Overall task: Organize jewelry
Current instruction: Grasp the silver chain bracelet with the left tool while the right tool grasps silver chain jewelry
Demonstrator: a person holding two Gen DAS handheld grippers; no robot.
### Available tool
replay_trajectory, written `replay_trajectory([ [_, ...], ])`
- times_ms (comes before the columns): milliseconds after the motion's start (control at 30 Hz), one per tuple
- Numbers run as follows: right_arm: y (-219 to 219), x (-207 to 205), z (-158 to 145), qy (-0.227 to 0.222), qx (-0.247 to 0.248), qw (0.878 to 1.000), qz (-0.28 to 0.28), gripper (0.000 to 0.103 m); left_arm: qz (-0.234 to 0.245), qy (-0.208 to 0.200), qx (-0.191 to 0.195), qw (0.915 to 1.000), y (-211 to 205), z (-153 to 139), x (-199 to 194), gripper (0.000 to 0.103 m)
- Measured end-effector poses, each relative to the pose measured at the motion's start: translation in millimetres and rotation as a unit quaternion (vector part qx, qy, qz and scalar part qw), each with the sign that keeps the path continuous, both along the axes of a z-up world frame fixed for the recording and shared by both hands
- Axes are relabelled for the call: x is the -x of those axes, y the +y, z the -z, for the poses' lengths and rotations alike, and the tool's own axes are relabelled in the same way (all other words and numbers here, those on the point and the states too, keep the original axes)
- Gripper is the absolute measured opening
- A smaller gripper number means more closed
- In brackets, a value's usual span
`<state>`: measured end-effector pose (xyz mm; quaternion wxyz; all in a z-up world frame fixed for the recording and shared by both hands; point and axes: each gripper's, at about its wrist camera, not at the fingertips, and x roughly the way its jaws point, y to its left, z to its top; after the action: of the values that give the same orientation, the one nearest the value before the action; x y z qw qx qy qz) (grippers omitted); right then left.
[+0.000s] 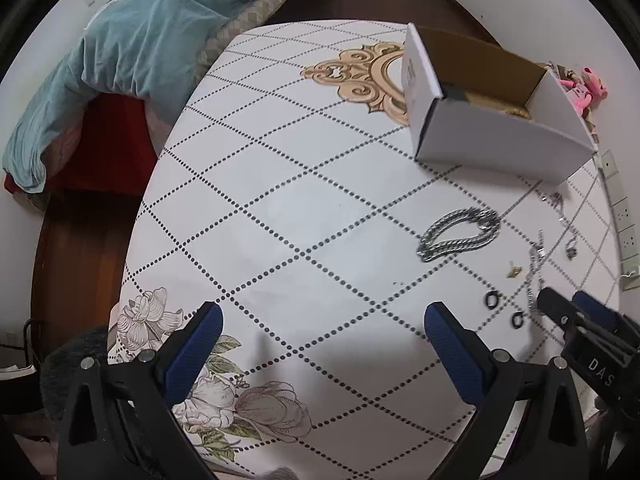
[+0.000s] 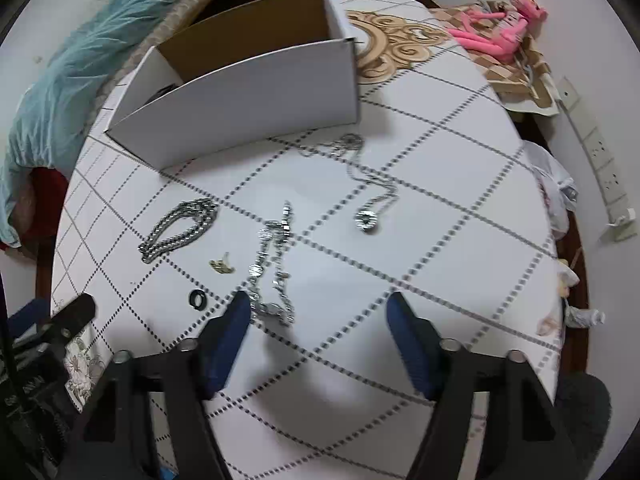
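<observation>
On the white patterned tablecloth [image 1: 280, 208] lies a thick silver chain [image 1: 460, 232] [image 2: 180, 228]. Near it are a sparkly bracelet [image 2: 272, 272], a thin necklace with a round pendant [image 2: 366, 220], a small gold piece [image 2: 222, 266] and a black ring [image 2: 198, 300]. An open white cardboard box [image 1: 500, 148] [image 2: 248, 100] stands behind them. My right gripper [image 2: 318, 304] [image 1: 568, 304] is open just above the cloth; the bracelet's near end lies beside its left finger [image 2: 236, 320]. My left gripper [image 1: 322, 320] stands open over bare cloth, left of the jewellery.
A bed with a teal duvet [image 1: 120, 60] is beyond the table's left edge. A pink plush toy [image 2: 496, 28] lies on a patterned cloth at the far right, with a power strip [image 2: 600, 164] along the wall. Crumpled white items [image 2: 552, 176] sit at the right edge.
</observation>
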<state>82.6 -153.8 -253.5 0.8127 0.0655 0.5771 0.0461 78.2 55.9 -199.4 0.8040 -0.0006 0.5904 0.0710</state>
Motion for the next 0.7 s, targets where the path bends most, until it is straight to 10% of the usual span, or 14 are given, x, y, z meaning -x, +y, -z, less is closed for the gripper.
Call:
replay_trajectory([
  [167, 21, 2, 3, -0.023, 0.032, 0.999, -0.024, 0.059, 0.003, 0.005, -0.004, 1.0, 4, 8, -2, 0.103],
  [267, 23, -2, 0, -0.028, 0.043, 0.998, -0.027, 0.042, 0.011, 0.002, -0.006, 0.9999, 2, 8, -6, 0.103],
  [333, 23, -2, 0, -0.027, 0.037, 0.998, -0.034, 0.011, 0.022, 0.0, -0.002, 0.9998, -1, 9, -9, 0.103],
  [433, 17, -2, -3, -0.027, 0.034, 0.998, -0.036, 0.0, 0.053, -0.008, 0.001, 0.9986, -13, 6, -18, 0.103],
  [700, -37, -2, -14, -0.036, 0.005, 0.999, 0.028, 0.0, 0.154, -0.013, 0.011, 0.9879, -57, 10, -29, 0.102],
])
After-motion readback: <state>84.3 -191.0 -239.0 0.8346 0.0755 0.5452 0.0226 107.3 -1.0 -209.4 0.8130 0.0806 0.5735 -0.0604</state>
